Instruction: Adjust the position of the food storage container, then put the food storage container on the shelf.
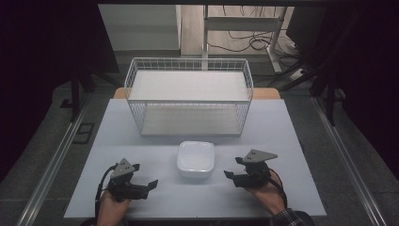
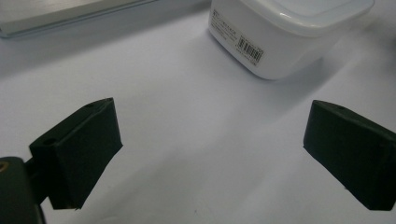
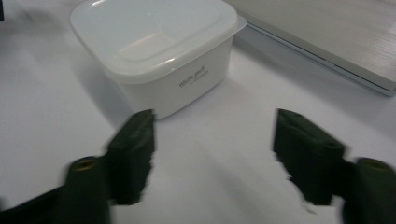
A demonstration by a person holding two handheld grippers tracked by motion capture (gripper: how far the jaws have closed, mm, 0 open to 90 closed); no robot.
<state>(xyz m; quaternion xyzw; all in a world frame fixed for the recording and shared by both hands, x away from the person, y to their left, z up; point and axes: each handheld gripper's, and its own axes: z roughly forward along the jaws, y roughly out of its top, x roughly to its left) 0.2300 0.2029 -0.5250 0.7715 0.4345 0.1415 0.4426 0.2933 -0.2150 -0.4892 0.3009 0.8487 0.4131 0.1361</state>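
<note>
while the lidded white container (image 1: 195, 159) sits on the worktop (image 1: 282, 136), the left gripper (image 1: 151, 184) and right gripper (image 1: 229, 176) flank it, fingers spread, empty.

Container (image 1: 195, 159) sits on table (image 1: 282, 141), before wire basket (image 1: 188, 96).

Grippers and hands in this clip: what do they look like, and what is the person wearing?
Both the left gripper and right gripper are black, each with two blocky jaws, a grey three-cornered plate on top and a black cable trailing back. The right hand shows a dark plaid sleeve cuff.
</note>
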